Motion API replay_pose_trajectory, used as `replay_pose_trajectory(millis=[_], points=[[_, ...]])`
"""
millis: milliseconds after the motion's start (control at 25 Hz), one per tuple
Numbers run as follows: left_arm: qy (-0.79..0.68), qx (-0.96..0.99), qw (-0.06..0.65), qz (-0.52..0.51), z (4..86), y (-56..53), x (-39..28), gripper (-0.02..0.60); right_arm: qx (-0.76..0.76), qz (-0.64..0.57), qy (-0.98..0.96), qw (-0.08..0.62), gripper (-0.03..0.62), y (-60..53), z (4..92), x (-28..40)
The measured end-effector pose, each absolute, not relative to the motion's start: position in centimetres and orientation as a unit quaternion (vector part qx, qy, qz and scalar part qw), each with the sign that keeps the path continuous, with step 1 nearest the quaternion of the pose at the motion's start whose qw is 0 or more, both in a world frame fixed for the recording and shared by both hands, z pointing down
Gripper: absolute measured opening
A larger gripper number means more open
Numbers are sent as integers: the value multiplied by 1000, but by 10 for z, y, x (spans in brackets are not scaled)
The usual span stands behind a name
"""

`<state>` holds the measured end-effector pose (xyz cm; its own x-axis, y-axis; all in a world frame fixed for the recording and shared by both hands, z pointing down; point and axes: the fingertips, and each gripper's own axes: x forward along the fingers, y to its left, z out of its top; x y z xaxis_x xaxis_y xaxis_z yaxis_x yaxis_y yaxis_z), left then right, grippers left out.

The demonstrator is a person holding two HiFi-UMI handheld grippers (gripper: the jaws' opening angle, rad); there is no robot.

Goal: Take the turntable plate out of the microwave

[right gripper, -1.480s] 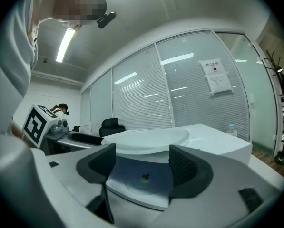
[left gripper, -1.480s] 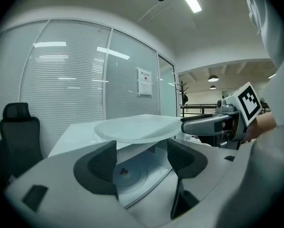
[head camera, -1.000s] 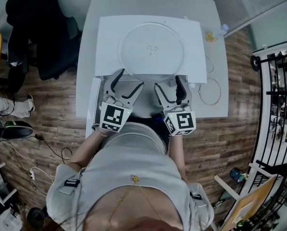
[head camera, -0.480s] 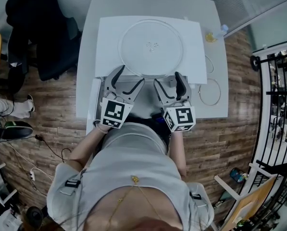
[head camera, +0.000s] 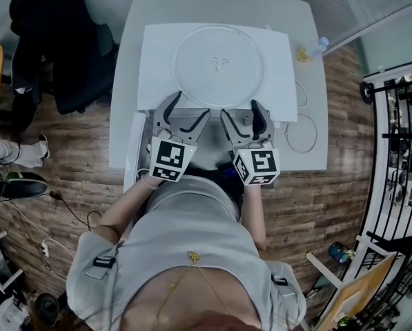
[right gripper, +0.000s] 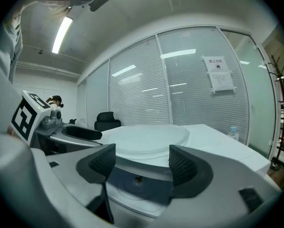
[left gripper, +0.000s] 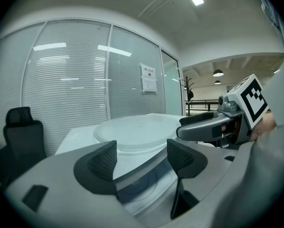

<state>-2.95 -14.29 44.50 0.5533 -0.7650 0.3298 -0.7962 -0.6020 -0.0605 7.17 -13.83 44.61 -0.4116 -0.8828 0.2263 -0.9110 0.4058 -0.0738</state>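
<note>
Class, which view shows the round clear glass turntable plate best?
The head view: the round clear glass turntable plate shows whole from above, lying on the white microwave. Both gripper views catch it only as an edge-on disc beyond their open jaws.

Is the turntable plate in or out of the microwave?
Out: the turntable plate lies flat on top of the microwave, not inside it.

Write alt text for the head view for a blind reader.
Seen from above, a clear glass turntable plate lies on top of a white microwave on a white table. A person in grey holds the left hand-held gripper and right hand-held gripper, both open, close to its near rim.
</note>
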Motion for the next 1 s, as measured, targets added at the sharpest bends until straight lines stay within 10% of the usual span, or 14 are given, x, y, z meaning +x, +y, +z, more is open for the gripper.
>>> replay_pose_trajectory(millis=[1000], points=[[-438,880,32,179,448,-141,-28,330,539,96,-834,75,330,-133,445,73]])
